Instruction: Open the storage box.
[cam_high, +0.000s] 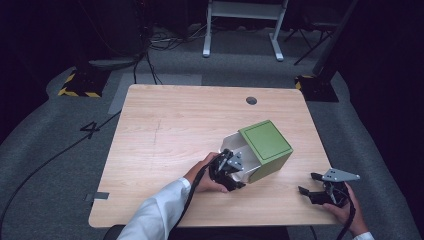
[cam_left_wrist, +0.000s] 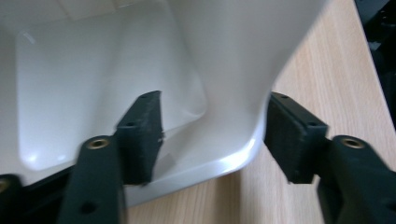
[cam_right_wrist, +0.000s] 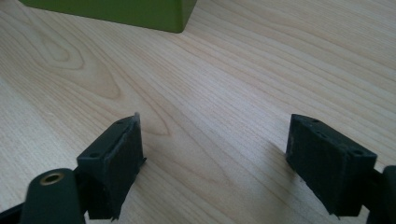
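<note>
Looking down from the high view first, I see the green box (cam_high: 265, 150) lying tipped on its side near the middle-right of the bench (cam_high: 170, 125), its open white mouth turned toward my left gripper (cam_high: 231, 169). That gripper sits right at the mouth, one jaw inside and one outside the wall. My right gripper (cam_high: 320, 191) rests well apart at the near right corner, holding nothing. I judge the grasp to be only being set up: the box is reached but not yet pinched, lifted or stood upright.

In the left gripper view, the jaws straddle the box's white wall (cam_left_wrist: 233, 93); the inner jaw lies against the glossy inside, the outer one just beside the rounded corner, with a gap left, so they stand apart rather than clamped. The inside looks smooth, shiny and bare.

In the right gripper view, the jaws are wide apart over bare wood, and a corner of the green box (cam_right_wrist: 140, 11) shows at the top.
</note>
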